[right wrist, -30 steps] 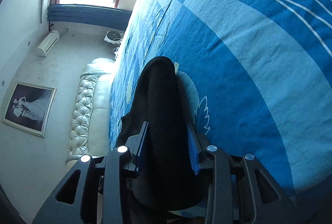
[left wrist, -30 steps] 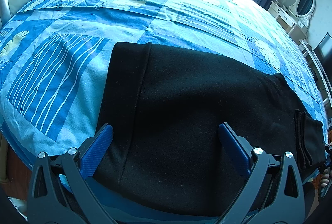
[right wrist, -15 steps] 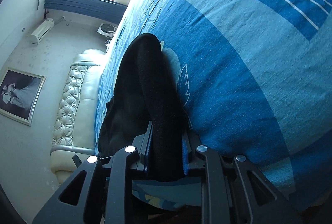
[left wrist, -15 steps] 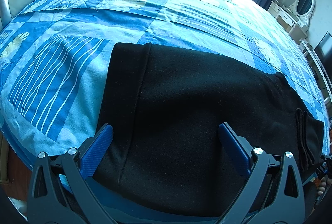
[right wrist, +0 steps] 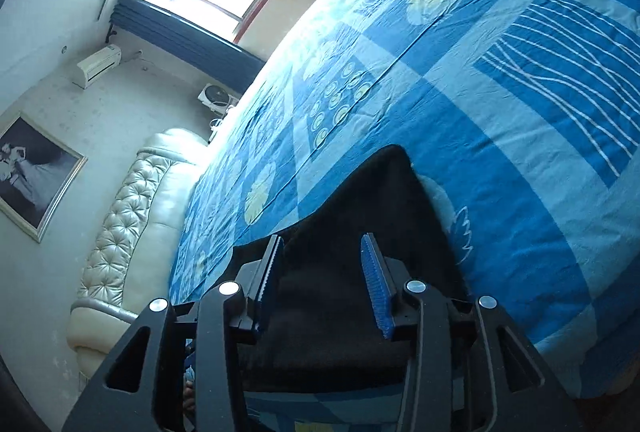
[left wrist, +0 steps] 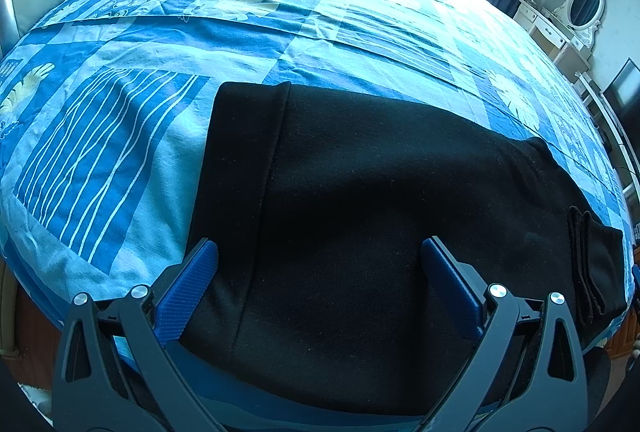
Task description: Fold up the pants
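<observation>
Patchwork bedspread (left wrist: 120,135) under pants (left wrist: 360,232) (black)

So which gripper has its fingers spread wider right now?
The left gripper: its fingers straddle most of the black pants. The right gripper shows a narrower gap.

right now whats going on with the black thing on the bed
A person with handheld tongs in each hand is folding black pants on a bed with a blue patterned bedspread. The pants lie flat near the bed's edge. The left tongs are wide open, hovering over the waistband end without gripping it. The right tongs are at the other end, open, with the dark fabric lying between the pads but not pinched. Neither hand is holding the pants at this moment.
</observation>
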Available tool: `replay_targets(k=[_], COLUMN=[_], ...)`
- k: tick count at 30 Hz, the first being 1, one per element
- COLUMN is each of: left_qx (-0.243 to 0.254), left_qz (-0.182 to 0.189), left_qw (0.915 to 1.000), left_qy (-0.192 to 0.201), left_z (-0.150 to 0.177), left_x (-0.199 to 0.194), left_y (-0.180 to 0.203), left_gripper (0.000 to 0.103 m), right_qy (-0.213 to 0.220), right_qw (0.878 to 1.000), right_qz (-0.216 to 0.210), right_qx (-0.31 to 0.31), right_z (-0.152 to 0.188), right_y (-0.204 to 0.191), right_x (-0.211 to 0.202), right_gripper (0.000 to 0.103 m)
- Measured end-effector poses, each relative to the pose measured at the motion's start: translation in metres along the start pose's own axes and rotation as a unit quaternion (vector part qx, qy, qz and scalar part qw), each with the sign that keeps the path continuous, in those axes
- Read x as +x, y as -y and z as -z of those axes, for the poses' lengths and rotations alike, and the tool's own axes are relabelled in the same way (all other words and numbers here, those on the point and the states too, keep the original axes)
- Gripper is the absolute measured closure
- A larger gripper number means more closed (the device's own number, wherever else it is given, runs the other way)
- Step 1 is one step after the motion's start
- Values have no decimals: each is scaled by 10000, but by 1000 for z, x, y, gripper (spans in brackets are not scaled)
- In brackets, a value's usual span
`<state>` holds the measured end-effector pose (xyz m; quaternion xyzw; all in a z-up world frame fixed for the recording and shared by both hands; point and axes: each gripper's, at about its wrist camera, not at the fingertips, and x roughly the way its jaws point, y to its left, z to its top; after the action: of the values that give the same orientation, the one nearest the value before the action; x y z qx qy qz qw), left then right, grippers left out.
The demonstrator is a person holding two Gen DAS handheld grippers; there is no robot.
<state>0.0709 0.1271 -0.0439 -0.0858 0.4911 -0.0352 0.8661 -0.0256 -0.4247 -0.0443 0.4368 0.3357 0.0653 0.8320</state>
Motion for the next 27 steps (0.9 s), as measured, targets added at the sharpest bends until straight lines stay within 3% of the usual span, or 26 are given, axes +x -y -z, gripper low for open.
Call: replay_targets(k=[7, 10, 15, 20, 24, 27], left_qx=[0, -15, -536, -1297, -1748, -1998], left_qz=[53, 115, 595, 1461, 1716, 2414], left_qw=[10000, 9999, 9967, 9807, 9693, 9484], left_qy=[-27, -34, 142, -53, -195, -492], left_z=[-1, -4, -21, -33, -30, -26], left_x=[-1, -3, -22, -25, -17, -1], left_y=[-1, -3, -30, -84, -123, -138], left_gripper=[2, 2, 2, 2, 2, 2], right_qy=[-1444, -1564, -1806, -1820, -1796, -1768], right_qw=[9879, 9834, 9750, 9755, 9761, 9759], right_qz=[-132, -150, -225, -386, -447, -437], right_qx=[-541, -912, -1278, -1176, -1143, -1202], right_z=[44, 56, 72, 70, 70, 72], right_y=[-39, -59, -75, -68, -69, -70], right_x=[84, 95, 107, 107, 109, 107], right_gripper=[56, 37, 35, 35, 35, 35])
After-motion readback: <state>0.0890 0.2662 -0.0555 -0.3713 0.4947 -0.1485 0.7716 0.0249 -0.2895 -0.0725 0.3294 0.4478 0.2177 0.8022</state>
